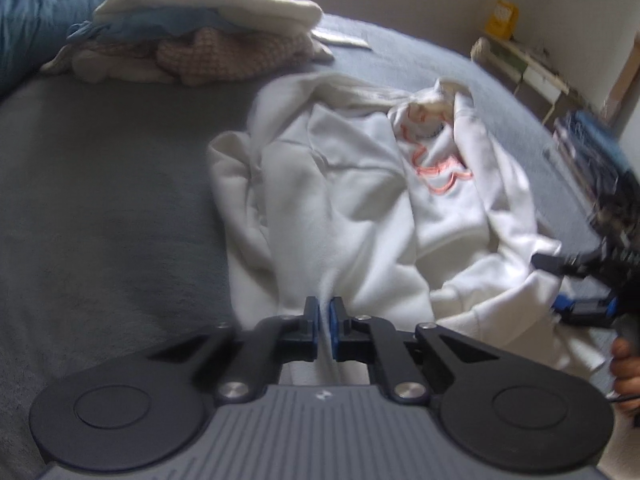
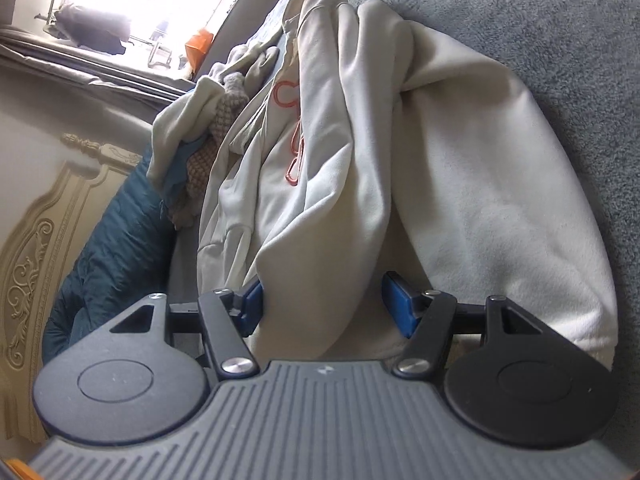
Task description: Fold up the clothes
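A cream hoodie (image 1: 360, 200) with orange lettering is lying crumpled on the grey bed (image 1: 100, 200). The left tool (image 1: 325, 320) is pinching a thin fold at its near edge, jaws almost together. The right tool (image 2: 322, 308) is standing half open, a thick fold lying between its blue pads (image 2: 394, 304). A pile of clothes (image 1: 192, 40) is sitting further back on the bed.

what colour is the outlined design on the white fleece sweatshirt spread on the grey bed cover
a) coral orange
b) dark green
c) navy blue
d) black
a: the white fleece sweatshirt on the grey bed cover shows outline shapes in coral orange, seen again in the right wrist view.
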`<control>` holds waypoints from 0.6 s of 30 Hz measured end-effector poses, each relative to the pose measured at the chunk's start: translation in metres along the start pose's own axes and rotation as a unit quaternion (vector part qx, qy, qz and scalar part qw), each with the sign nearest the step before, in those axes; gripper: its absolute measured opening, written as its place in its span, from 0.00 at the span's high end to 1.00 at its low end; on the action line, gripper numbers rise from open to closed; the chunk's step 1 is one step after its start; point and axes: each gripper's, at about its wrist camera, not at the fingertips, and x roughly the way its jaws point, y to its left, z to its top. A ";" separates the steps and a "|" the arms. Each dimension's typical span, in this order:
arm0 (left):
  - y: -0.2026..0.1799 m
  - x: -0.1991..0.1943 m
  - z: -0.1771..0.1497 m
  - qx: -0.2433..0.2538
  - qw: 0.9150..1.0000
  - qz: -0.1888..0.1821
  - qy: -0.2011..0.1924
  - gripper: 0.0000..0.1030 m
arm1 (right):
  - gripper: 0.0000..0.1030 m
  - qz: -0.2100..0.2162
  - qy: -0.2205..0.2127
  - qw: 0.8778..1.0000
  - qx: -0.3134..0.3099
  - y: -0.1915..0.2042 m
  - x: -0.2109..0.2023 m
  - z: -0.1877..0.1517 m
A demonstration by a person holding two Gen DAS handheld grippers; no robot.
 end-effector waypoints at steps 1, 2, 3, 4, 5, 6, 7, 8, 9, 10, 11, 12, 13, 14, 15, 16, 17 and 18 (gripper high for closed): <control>0.003 -0.006 0.002 -0.009 1.000 -0.002 -0.009 0.94 | 0.41 0.000 0.000 1.000 0.001 0.000 0.000 0.000; 0.006 -0.011 0.005 -0.017 1.000 -0.003 -0.018 0.94 | 0.41 0.000 0.000 1.000 0.002 -0.001 0.000 0.000; 0.010 -0.018 0.008 -0.023 0.999 -0.001 -0.032 0.94 | 0.41 0.001 0.000 1.000 0.003 -0.001 0.000 0.000; 0.015 -0.025 0.012 -0.027 0.999 0.004 -0.047 0.94 | 0.41 0.001 0.000 1.000 0.003 -0.002 0.000 0.000; 0.020 -0.032 0.017 -0.029 0.997 0.012 -0.064 0.97 | 0.41 0.001 0.000 1.000 0.004 -0.002 0.000 -0.001; 0.026 -0.038 0.023 -0.031 0.996 0.022 -0.081 0.97 | 0.41 0.002 0.000 1.000 0.005 -0.002 -0.001 -0.001; 0.031 -0.043 0.029 -0.032 0.994 0.036 -0.095 0.97 | 0.41 0.002 0.000 1.000 0.006 -0.002 -0.001 -0.001; 0.037 -0.046 0.035 -0.031 0.992 0.055 -0.107 0.98 | 0.41 0.003 0.000 1.000 0.007 -0.003 -0.001 -0.001; 0.043 -0.049 0.042 -0.029 0.990 0.076 -0.118 0.98 | 0.41 0.003 0.001 1.000 0.008 -0.003 -0.002 -0.001; 0.049 -0.048 0.048 -0.028 0.989 0.086 -0.116 0.97 | 0.41 0.004 0.001 1.000 0.009 -0.003 -0.002 -0.001; 0.055 -0.046 0.053 -0.027 0.990 0.091 -0.108 0.94 | 0.41 0.004 0.001 1.000 0.009 -0.003 -0.002 -0.001; 0.060 -0.044 0.057 -0.026 0.990 0.096 -0.100 0.83 | 0.41 0.004 0.001 1.000 0.009 -0.003 -0.002 -0.001; 0.063 -0.042 0.058 -0.027 0.991 0.094 -0.091 0.76 | 0.41 0.004 0.001 1.000 0.009 -0.003 -0.003 -0.001; 0.065 -0.039 0.057 -0.029 0.992 0.090 -0.080 0.58 | 0.41 0.004 0.001 1.000 0.010 -0.003 -0.003 -0.001; 0.064 -0.037 0.054 -0.028 0.994 0.079 -0.070 0.45 | 0.41 0.004 0.001 1.000 0.010 -0.003 -0.003 -0.001; 0.061 -0.036 0.049 -0.023 0.996 0.062 -0.061 0.41 | 0.41 0.004 0.000 1.000 0.011 -0.003 -0.003 -0.001; 0.054 -0.035 0.043 -0.017 0.997 0.044 -0.054 0.35 | 0.41 0.003 0.000 1.000 0.011 -0.003 -0.003 -0.001; 0.048 -0.034 0.037 -0.012 0.999 0.025 -0.046 0.25 | 0.41 0.003 0.000 1.000 0.011 -0.003 -0.003 -0.001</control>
